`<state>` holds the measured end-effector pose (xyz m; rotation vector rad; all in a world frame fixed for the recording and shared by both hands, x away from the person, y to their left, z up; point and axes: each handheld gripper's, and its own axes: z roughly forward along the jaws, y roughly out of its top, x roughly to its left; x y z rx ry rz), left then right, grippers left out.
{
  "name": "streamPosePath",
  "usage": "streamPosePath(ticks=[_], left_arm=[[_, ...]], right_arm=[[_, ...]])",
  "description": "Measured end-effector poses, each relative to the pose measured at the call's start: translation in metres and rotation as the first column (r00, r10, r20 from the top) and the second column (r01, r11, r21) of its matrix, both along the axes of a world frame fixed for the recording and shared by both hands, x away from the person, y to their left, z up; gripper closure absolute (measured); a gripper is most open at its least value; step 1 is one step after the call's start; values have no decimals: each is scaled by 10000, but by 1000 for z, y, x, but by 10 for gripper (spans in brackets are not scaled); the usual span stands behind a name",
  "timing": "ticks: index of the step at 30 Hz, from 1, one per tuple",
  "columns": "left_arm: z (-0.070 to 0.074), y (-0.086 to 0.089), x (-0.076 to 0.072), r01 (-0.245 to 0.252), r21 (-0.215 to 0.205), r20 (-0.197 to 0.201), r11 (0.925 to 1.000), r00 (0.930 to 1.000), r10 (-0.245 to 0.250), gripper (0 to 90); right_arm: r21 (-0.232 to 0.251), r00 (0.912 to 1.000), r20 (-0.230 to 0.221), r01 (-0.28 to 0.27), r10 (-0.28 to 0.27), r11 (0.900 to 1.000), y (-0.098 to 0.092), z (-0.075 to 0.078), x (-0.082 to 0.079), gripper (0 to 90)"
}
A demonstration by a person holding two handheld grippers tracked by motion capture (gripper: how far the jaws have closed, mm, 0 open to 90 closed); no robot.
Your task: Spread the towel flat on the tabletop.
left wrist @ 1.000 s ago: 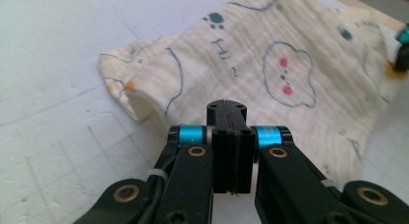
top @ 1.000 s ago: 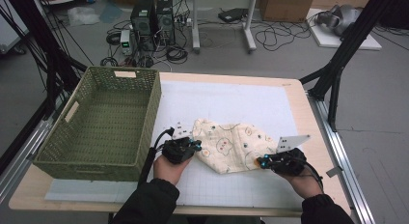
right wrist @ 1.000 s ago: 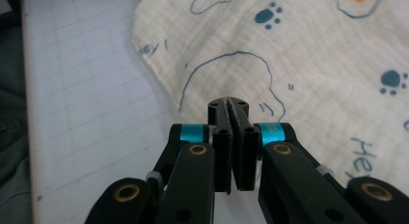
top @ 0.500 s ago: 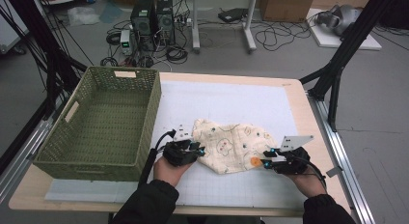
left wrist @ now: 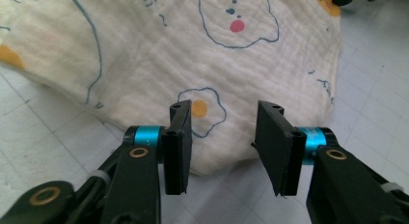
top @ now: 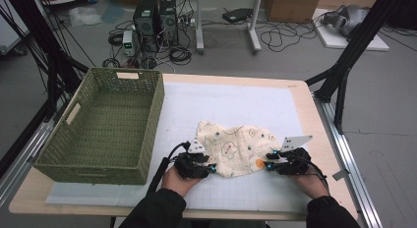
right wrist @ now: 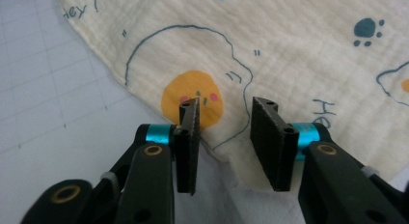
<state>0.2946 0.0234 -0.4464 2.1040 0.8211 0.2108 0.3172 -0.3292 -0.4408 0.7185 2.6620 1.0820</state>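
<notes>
Cloth (top: pixel 236 148), cream muslin printed with blue outlines, fried eggs, paw marks and orange blobs, lies rumpled and mostly flat on the white gridded mat (top: pixel 246 107) that covers the surface (top: pixel 300 88), toward its near edge, between both hands. Left gripper (top: pixel 212 167) sits at the cloth's near-left edge; in the left gripper view its jaws are spread, having just been opening, with the hem and a fried-egg print (left wrist: pixel 202 110) lying in the gap, pads not pressing it. Right gripper (top: pixel 267 166) sits at the near-right corner by an orange blob (right wrist: pixel 194 99); its jaws stand apart too, a little closer than moments ago, cloth edge under and between them, not pinched. Grippers are well apart, one at each end of the near hem. Green woven basket (top: pixel 147 115) stands on the surface to the left, near the left hand but apart from the cloth. Beyond the surface, computer towers (top: pixel 156 16) and cables on the floor.
</notes>
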Motion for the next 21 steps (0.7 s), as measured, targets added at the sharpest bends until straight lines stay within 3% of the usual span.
streamPosePath(ticks=[2,5,7,10,15,21], left_arm=[[-1,-2,-1,-63,232,325,9997,9995,55,691],[-1,-4,1,46,85,206,10000,9998,-48,848],[0,-3,0,47,89,201,9999,9998,-49,861],[7,4,-1,-57,-246,197,9997,9998,62,866],[33,21,-8,-130,-862,496,9962,9986,173,867],[49,31,-25,84,-778,646,9969,9979,-34,867]], right_arm=[[36,9999,-161,-47,47,10000,0,0,0,732],[218,9993,-339,-173,181,9996,2,0,0,844],[185,9992,-336,-202,209,9996,4,0,0,865],[325,9992,-313,-242,252,9992,4,3,-4,869],[765,9990,-51,-442,447,9961,7,18,-16,869],[972,9952,183,-979,966,9904,19,36,-42,868]])
